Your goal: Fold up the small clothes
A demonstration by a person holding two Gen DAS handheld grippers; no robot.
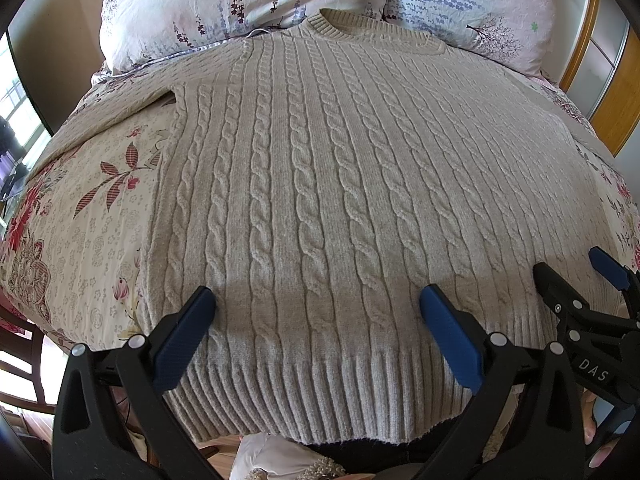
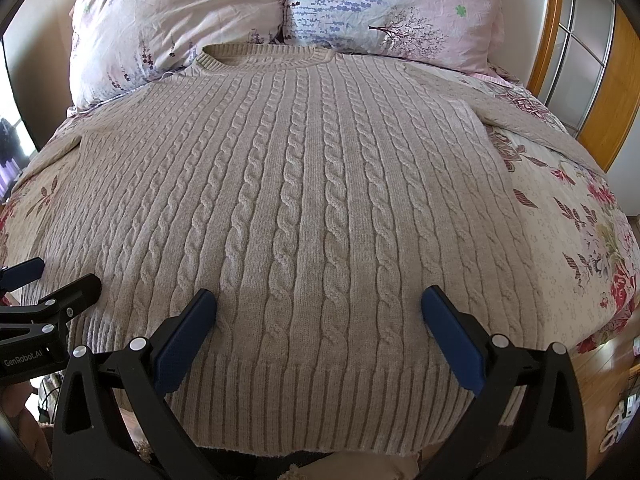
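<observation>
Beige cable-knit sweater (image 1: 320, 200) flat and unfolded on the bed, collar toward pillows, sleeves outspread

Sweater (image 1: 320, 200) lies on bed (image 1: 80, 240), pillows (image 1: 240, 0) behind.

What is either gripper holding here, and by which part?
Nothing. The left gripper and right gripper are both open above the hem end of the sweater, which lies flat on the bed.

Bright daylight — soft shadow band across the sweater (image 1: 320, 200) hem; sharp focus, strong fisheye bending, dark corners.
</observation>
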